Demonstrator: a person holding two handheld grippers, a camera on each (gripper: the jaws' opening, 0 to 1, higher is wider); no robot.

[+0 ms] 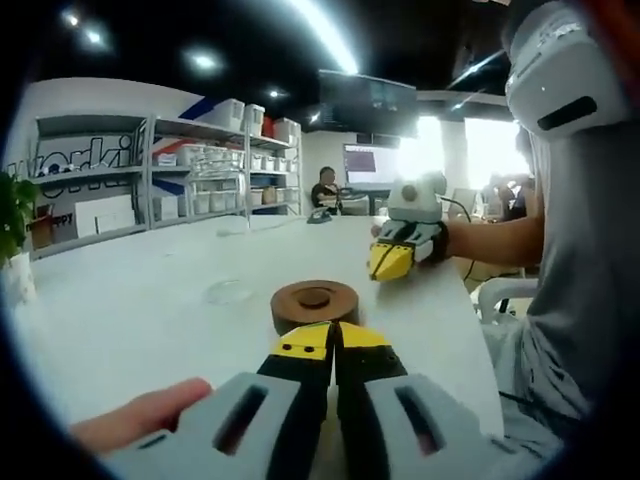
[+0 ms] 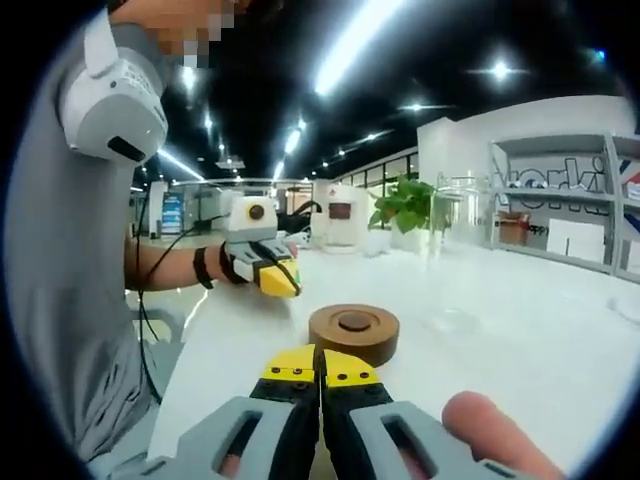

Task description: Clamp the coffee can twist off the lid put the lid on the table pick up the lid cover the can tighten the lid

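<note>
A round brown lid (image 1: 315, 303) lies flat on the white table (image 1: 150, 300), just beyond my left gripper (image 1: 335, 338), whose yellow-tipped jaws are shut with nothing between them. My right gripper (image 1: 390, 260) hovers to the lid's far right, its jaws also together. In the right gripper view the lid (image 2: 354, 331) sits right in front of my right gripper (image 2: 321, 366), and the left gripper (image 2: 277, 277) is off to the left behind it. A faint clear glass can (image 2: 458, 250) stands to the lid's right; its base shows as a pale ring (image 1: 228, 291) left of the lid.
Shelves with white bins (image 1: 215, 170) line the far wall. A potted plant (image 2: 405, 212) and a white machine (image 2: 338, 215) stand at the table's far end. A seated person (image 1: 327, 188) is at the back. The table edge (image 1: 480, 330) runs by my body.
</note>
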